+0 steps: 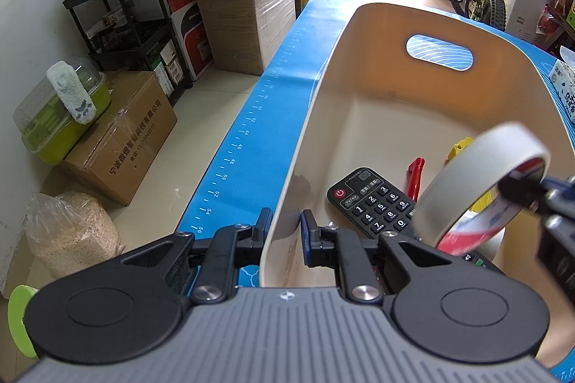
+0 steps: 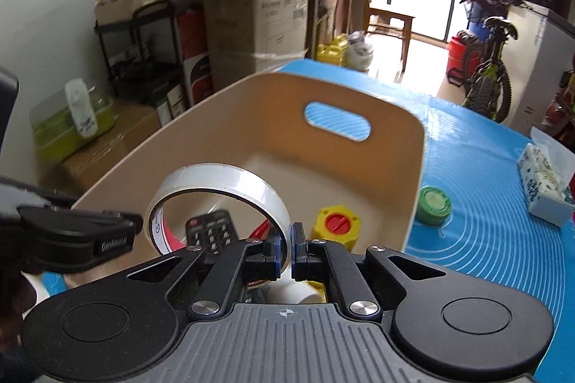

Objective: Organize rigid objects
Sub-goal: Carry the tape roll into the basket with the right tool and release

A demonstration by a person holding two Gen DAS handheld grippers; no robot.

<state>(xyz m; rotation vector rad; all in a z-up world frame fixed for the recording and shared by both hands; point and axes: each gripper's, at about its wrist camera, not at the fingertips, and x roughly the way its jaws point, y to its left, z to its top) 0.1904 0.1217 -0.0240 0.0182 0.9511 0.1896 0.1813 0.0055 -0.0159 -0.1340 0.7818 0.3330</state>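
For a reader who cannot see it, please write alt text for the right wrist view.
The right gripper pinches the wall of a clear adhesive tape roll, held above a beige plastic basket on a blue mat. Inside the basket lie a black remote control and a yellow container with a red cap; a green round lid sits outside.

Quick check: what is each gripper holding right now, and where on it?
Right gripper pinches the tape roll by its band, one finger inside the ring. Left gripper clamps the beige bin by its near rim.
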